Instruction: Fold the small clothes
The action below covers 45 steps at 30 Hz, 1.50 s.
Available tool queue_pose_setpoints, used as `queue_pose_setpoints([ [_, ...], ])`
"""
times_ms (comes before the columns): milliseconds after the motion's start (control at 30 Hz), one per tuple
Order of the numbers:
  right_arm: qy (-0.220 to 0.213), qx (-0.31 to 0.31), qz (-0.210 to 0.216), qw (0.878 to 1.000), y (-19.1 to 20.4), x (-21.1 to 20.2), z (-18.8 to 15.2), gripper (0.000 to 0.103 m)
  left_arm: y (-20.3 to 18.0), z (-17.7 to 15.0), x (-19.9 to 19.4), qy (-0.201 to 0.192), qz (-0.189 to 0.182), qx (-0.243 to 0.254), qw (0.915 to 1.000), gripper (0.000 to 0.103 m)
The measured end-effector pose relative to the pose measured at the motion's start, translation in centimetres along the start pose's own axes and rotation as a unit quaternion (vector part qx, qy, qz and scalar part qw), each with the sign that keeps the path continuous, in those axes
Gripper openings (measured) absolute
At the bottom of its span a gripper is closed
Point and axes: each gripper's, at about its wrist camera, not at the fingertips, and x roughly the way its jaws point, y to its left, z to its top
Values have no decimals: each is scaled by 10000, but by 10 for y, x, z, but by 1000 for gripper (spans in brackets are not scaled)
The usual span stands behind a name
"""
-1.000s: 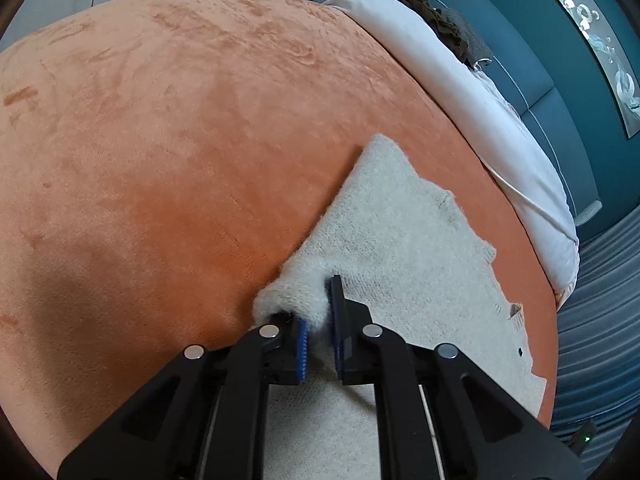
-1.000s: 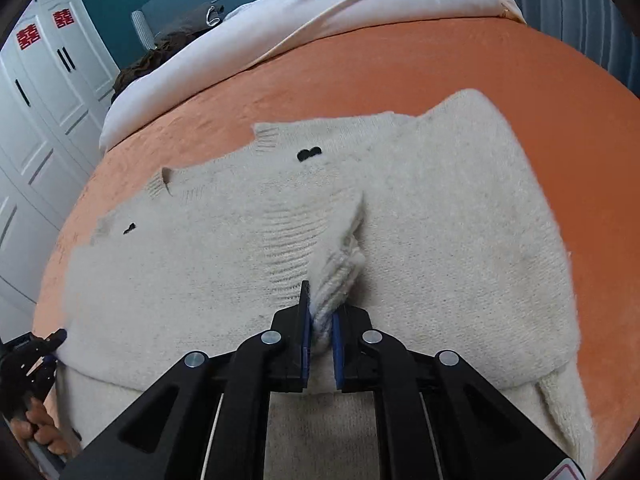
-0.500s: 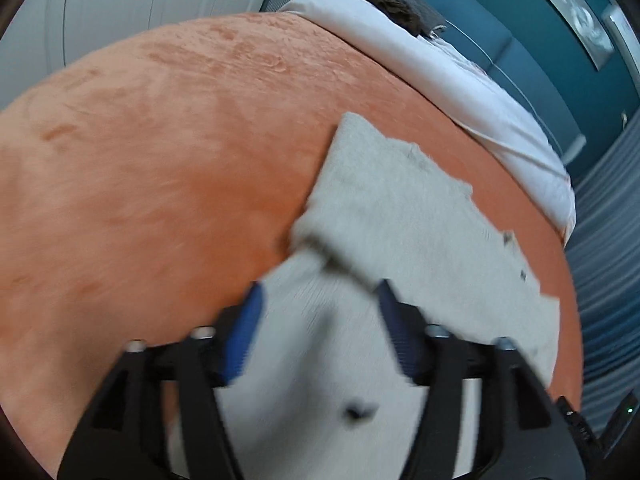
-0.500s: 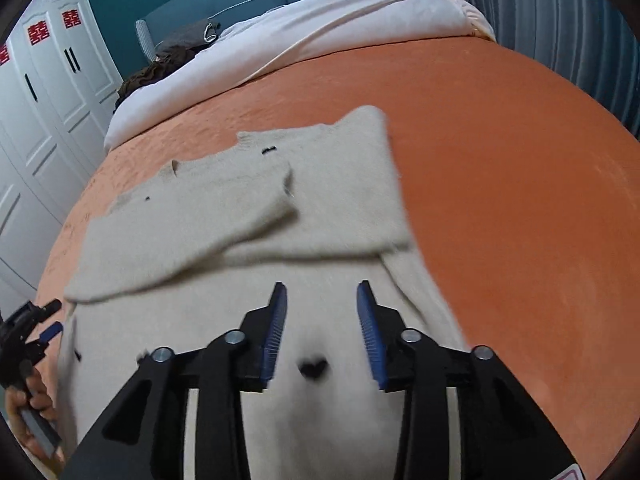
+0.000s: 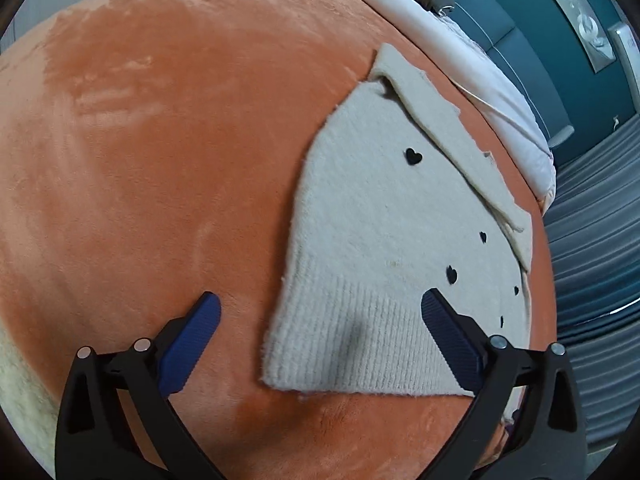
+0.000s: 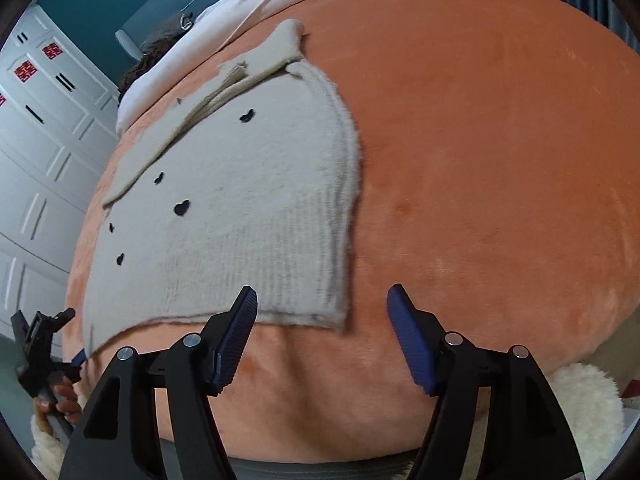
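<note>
A small cream knit sweater (image 5: pixel 384 248) with black heart marks lies flat on the orange bed cover (image 5: pixel 152 168), its sleeves folded across the top. It also shows in the right wrist view (image 6: pixel 248 208). My left gripper (image 5: pixel 320 320) is open and empty, hovering over the sweater's ribbed hem at its left corner. My right gripper (image 6: pixel 322 314) is open and empty, over the hem's right corner. The left gripper also shows at the lower left of the right wrist view (image 6: pixel 44 344), held by a hand.
A white duvet (image 5: pixel 460 52) and a teal headboard (image 5: pixel 532 44) lie beyond the sweater. White wardrobe doors (image 6: pixel 40 120) stand on the left of the right wrist view. A fluffy cream rug (image 6: pixel 588 408) lies below the bed's near edge.
Both grippers were shut on folds of the sweater a second ago. They have let go, opened wide and pulled back to the hem. The sweater now lies flat with its sleeves folded in.
</note>
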Motion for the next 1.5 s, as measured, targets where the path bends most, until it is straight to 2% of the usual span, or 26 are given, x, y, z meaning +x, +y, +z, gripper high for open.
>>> queue_pose_setpoints([
  [133,-134,-78,34,9999,18,14,5,72,-13,-3,8,-73,272,379,9989,98],
  [233,-137,59,150,9998,26,18,8,72,-18,1,10,24,223,434,9988,98],
  [267,-128,115,226,9996,28,19,10,69,-19,3,11,57,168,413,9990,96],
  [300,-107,159,244,9995,29,21,12,59,-20,5,12,85,128,379,9992,93],
  [333,-73,182,207,9996,31,22,14,51,-21,8,14,143,68,350,9993,77],
  [367,-15,224,195,9996,31,24,17,29,-22,11,16,281,-13,301,9991,56],
  [400,50,308,290,9991,30,25,19,15,-22,13,18,424,-74,266,9987,43],
  [433,68,423,407,9983,30,24,21,15,-21,16,19,551,-145,203,9982,21],
  [467,-30,510,456,9977,30,17,22,13,-21,17,17,591,-198,166,9979,9],
  [600,-400,199,513,9977,40,-15,22,11,-24,18,-15,430,-356,322,9979,8],
  [833,-556,-413,511,9963,43,-69,-2,9,-14,-5,-69,463,-430,513,9967,4],
  [933,-319,-790,424,9955,42,-89,-25,9,-5,-27,-88,613,-387,612,9955,4],
  [1100,425,-1551,257,9867,39,-120,-84,9,4,-77,-121,1123,-240,1085,9874,3],
  [1200,971,-1874,182,9773,32,-141,-120,9,11,-106,-147,1502,-291,1168,9813,3],
  [1300,1352,-1955,196,9711,23,-164,-146,9,16,-121,-170,1753,-381,1033,9783,3],
  [1367,1365,-1836,226,9732,21,-178,-145,9,9,-111,-182,1650,-360,1059,9799,3],
  [1400,1234,-1758,304,9762,23,-186,-135,9,2,-100,-189,1488,-406,1101,9819,3],
  [1500,520,-1662,593,9829,38,-199,-83,9,-33,-44,-199,785,-694,1387,9848,3],
])
